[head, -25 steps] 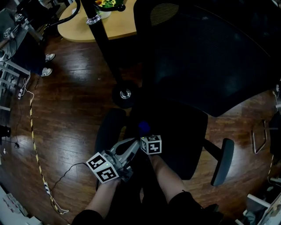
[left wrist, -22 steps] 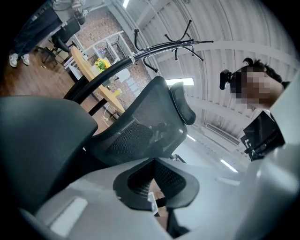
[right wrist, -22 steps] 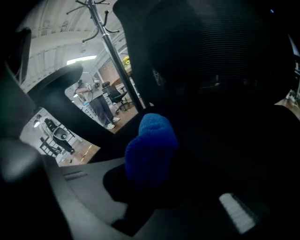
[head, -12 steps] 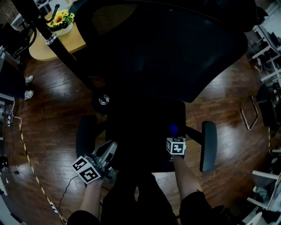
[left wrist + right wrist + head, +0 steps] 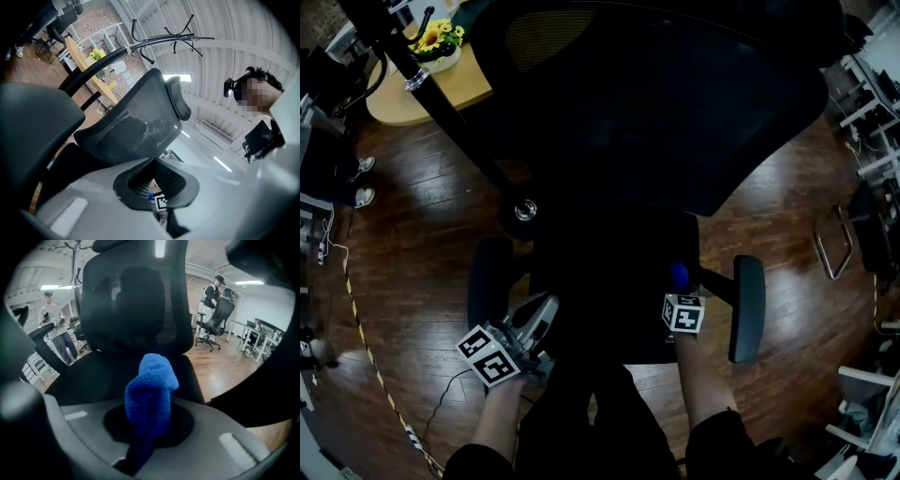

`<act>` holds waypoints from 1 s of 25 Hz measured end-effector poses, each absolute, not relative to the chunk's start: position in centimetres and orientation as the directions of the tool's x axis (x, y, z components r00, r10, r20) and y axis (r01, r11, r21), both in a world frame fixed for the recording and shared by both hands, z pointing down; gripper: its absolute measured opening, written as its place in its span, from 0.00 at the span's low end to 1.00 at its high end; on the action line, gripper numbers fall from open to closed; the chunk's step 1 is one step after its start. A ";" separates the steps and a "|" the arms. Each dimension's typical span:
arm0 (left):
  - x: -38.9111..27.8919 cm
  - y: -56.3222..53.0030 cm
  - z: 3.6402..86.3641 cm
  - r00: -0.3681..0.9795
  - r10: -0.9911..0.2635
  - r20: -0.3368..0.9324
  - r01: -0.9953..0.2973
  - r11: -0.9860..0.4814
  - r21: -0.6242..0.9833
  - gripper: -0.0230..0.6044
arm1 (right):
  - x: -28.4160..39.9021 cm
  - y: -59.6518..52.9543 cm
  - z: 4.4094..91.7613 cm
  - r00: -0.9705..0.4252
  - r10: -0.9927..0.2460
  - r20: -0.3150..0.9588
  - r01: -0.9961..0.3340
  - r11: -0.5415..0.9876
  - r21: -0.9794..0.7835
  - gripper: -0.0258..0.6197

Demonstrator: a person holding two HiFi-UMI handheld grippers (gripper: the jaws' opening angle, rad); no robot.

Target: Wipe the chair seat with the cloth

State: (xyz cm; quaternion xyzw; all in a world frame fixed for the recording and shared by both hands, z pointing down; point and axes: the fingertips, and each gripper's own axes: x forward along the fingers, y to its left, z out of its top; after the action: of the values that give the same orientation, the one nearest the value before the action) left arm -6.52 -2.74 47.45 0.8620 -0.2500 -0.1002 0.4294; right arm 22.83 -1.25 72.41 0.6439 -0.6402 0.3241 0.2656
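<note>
Starting at the left, the left armrest (image 5: 486,281) stands over the wooden floor (image 5: 412,281), and the left gripper (image 5: 544,309) hangs just inside it, at the front left corner of the chair seat (image 5: 609,272). Its jaws are drawn together with nothing between them; only a thin slit is left, and the other gripper's marker cube shows through it. This gripper sits in much the same spot relative to the seat as a second ago, so it plays no part in the wiping.

Across the dark seat, the change is plain. A second ago the right gripper (image 5: 680,292) was close beside the left one, near the seat's left front. Half a second ago it had crossed to the right side, and now it has edged only slightly further. Its jaws are clamped on the blue cloth (image 5: 151,390), which bunches up out of them and points toward the backrest (image 5: 656,103). The cloth is at the right edge of the seat, near the right armrest (image 5: 747,309). Whether it presses on the seat cannot be told.

That reads as one pass from left to right, now finished or nearly so. The back of the seat probably remains to be wiped.
</note>
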 end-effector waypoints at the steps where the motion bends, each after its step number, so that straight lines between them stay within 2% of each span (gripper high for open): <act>1: -6.7 -2.7 47.3 0.853 -0.520 0.039 -0.344 -0.505 0.792 0.02 | 21.0 -1.8 72.2 -0.062 -0.657 0.752 -0.996 -0.007 -0.089 0.09; 8: -7.2 -1.9 45.9 0.828 -0.561 0.002 -0.339 -0.497 0.799 0.02 | 3.7 -4.6 71.8 -0.348 -0.597 0.723 -0.935 0.272 -0.226 0.09; 15: -9.2 -1.2 45.5 0.793 -0.610 0.007 -0.378 -0.482 0.790 0.02 | -11.2 -3.2 71.7 -0.574 -0.487 0.658 -0.808 0.466 -0.361 0.09; 19: -10.1 -1.4 45.5 0.778 -0.628 0.016 -0.397 -0.472 0.787 0.02 | -12.0 -2.5 72.7 -0.585 -0.474 0.658 -0.797 0.486 -0.359 0.09; 25: -10.9 -1.1 46.0 0.786 -0.617 0.027 -0.404 -0.481 0.778 0.02 | -4.7 -1.5 74.8 -0.445 -0.534 0.719 -0.888 0.365 -0.279 0.09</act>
State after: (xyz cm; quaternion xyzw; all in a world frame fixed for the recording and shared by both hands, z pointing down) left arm -10.87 -1.11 45.96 0.8507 -0.3001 -0.1296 0.4116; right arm -4.73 -1.53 74.80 0.4546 -0.7821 0.3331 0.2660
